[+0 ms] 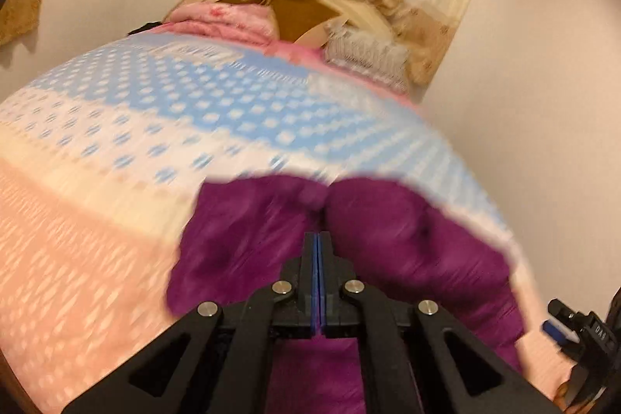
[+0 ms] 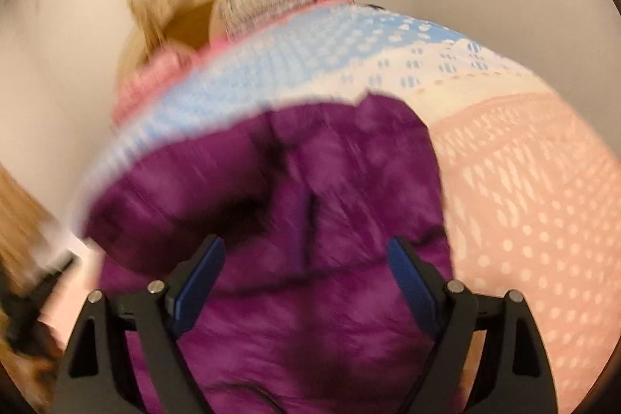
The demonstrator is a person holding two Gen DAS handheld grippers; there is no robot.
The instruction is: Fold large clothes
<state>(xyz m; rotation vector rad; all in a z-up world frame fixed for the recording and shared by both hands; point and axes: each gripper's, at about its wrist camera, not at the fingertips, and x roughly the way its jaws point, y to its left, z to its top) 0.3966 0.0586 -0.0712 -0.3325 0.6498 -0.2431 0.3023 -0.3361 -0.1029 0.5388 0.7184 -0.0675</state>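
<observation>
On the bed's dotted blue-and-peach bedspread, your purple padded jacket lay bunched toward 6 o'clock, folding apparently unfinished. Your left gripper was closed, its hold unclear; your right gripper gaped wide, empty.

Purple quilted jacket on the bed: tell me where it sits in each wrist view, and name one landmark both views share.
Left wrist view: the purple quilted jacket fills the lower centre, just beyond the shut fingertips of the left hand-held gripper.
Right wrist view: it fills the centre and bottom, spreading past the open right hand-held gripper.
Shared landmark: the blue-and-white dotted band of the bedspread, directly beyond the jacket's far edge.
</observation>
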